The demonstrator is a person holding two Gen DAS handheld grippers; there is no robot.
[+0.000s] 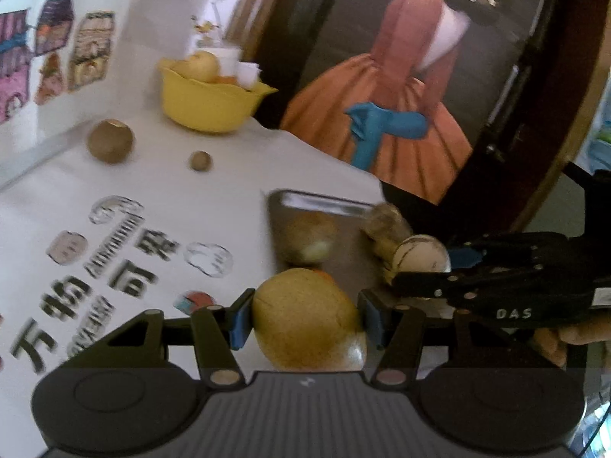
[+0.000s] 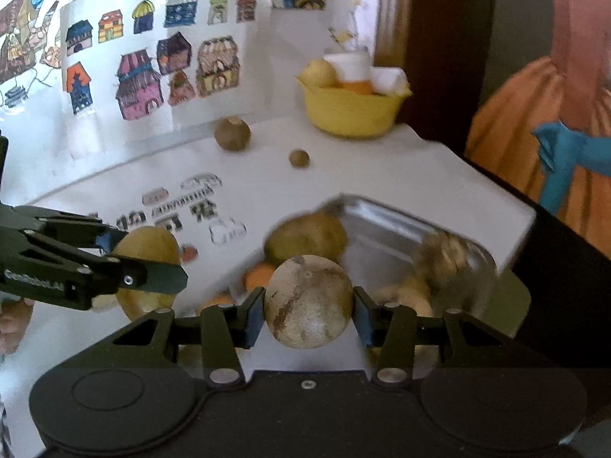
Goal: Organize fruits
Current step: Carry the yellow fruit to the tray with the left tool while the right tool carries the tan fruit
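My left gripper is shut on a yellow-brown pear, held above the white table; in the right wrist view it shows at the left with the pear. My right gripper is shut on a pale, brown-mottled round fruit, which also shows in the left wrist view. Below both lies a metal tray with a brown-green fruit, an orange piece and blurred fruit at its right end. A yellow bowl with fruit stands at the far corner.
On the table beyond the tray lie a brown round fruit and a smaller one. White cups stand in or behind the bowl. Drawings cover the wall behind. The table's edge runs right of the tray, with an orange dress beyond.
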